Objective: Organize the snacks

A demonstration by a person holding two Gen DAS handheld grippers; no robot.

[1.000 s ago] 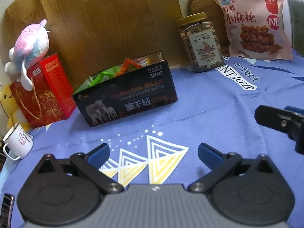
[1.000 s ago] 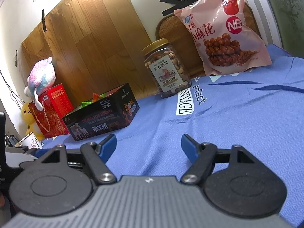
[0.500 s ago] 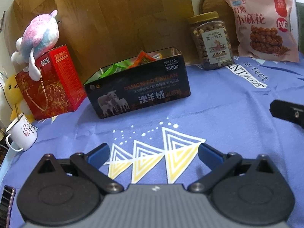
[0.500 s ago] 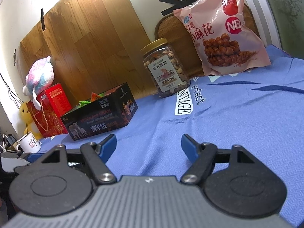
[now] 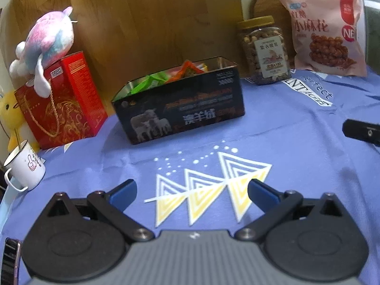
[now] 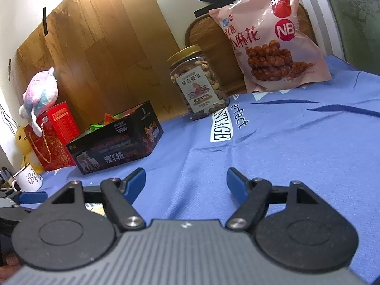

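Item: your left tool (image 5: 191,193) is sitting nearer the tin (image 5: 180,109) than before. Both tools, left and right tool (image 6: 186,182), are gaping, empty. Packets are lying in the tin ahead; jar (image 6: 198,83) and bag (image 6: 268,38) are waiting beyond.

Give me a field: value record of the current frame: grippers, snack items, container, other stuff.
left gripper: jaws open, empty, over the blue cloth
right gripper: jaws open, empty
black tin box: open top, green and orange snack packets inside
nut jar: upright, lid on, at the back
pink snack bag: propped upright, right of the nut jar
red gift box: left of the black tin box, plush toy on top
white mug: far left, on the cloth
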